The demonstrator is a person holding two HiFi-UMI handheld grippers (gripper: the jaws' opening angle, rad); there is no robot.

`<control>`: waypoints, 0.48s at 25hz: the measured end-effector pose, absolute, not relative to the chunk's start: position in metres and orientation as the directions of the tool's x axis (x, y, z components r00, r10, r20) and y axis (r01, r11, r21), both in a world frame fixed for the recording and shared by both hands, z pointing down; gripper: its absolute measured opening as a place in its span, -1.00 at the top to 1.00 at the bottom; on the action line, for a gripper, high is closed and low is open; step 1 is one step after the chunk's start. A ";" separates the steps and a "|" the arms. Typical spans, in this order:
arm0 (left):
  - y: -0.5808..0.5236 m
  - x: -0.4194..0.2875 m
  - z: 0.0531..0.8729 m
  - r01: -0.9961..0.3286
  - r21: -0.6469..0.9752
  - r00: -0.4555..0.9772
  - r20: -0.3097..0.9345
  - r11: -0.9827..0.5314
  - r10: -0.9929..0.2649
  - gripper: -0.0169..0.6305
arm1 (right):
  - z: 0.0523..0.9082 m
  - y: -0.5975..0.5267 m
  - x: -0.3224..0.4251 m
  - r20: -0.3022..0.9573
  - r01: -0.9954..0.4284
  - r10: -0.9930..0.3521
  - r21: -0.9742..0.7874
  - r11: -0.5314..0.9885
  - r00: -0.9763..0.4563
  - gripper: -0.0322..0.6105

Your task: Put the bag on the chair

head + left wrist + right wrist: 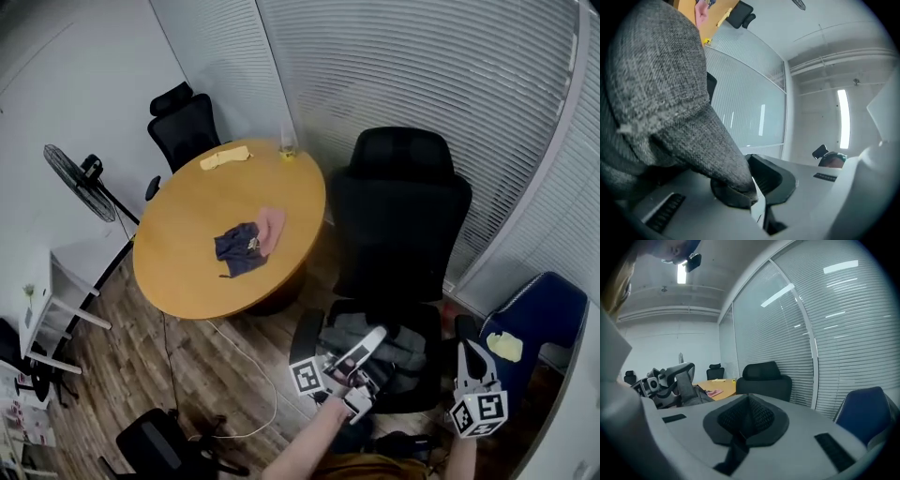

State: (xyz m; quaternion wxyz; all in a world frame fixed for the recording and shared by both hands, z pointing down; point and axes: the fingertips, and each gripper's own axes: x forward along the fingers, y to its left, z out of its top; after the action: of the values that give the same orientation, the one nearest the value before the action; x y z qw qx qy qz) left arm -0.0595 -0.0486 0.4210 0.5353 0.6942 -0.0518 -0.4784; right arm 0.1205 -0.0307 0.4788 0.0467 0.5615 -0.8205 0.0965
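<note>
The bag is grey woven fabric. In the head view the bag (351, 330) hangs just over the seat of the black office chair (398, 216). My left gripper (375, 337) is shut on a fold of it. In the left gripper view the bag (661, 89) fills the left side, its edge pinched between the black pads (740, 197). To the right of the chair seat, my right gripper (471, 352) holds nothing. In its own view the right gripper (746, 420) is shut and empty, with the chair (764, 380) ahead and the left gripper (661, 380) at the left.
A round wooden table (202, 272) stands left of the chair, carrying blue and pink cloths (249, 244) and a yellow item (225, 157). A second black chair (183, 122) and a fan (80, 178) are behind it. A blue chair (536, 314) is at the right. Slatted blinds (422, 66) line the back.
</note>
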 end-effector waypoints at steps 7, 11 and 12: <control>-0.131 -0.069 0.439 0.447 0.805 0.503 -0.587 -0.390 -0.635 0.88 | 0.479 -0.076 0.124 0.221 -0.952 -0.926 -0.102 0.290 -0.306 0.86; -0.160 -0.073 0.447 0.452 0.813 0.476 -0.568 -0.368 -0.671 0.88 | 0.479 -0.095 0.124 0.234 -0.953 -0.924 -0.105 0.285 -0.302 0.86; -0.164 -0.074 0.448 0.453 0.814 0.471 -0.565 -0.364 -0.677 0.88 | 0.479 -0.099 0.124 0.238 -0.952 -0.923 -0.104 0.287 -0.304 0.86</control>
State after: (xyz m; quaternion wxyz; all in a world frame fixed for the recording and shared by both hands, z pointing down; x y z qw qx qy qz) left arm -0.0738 -0.1642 0.4484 0.5574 0.6517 -0.0859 -0.5071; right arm 0.1238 -0.0993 0.4787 0.0658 0.5863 -0.7994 0.1133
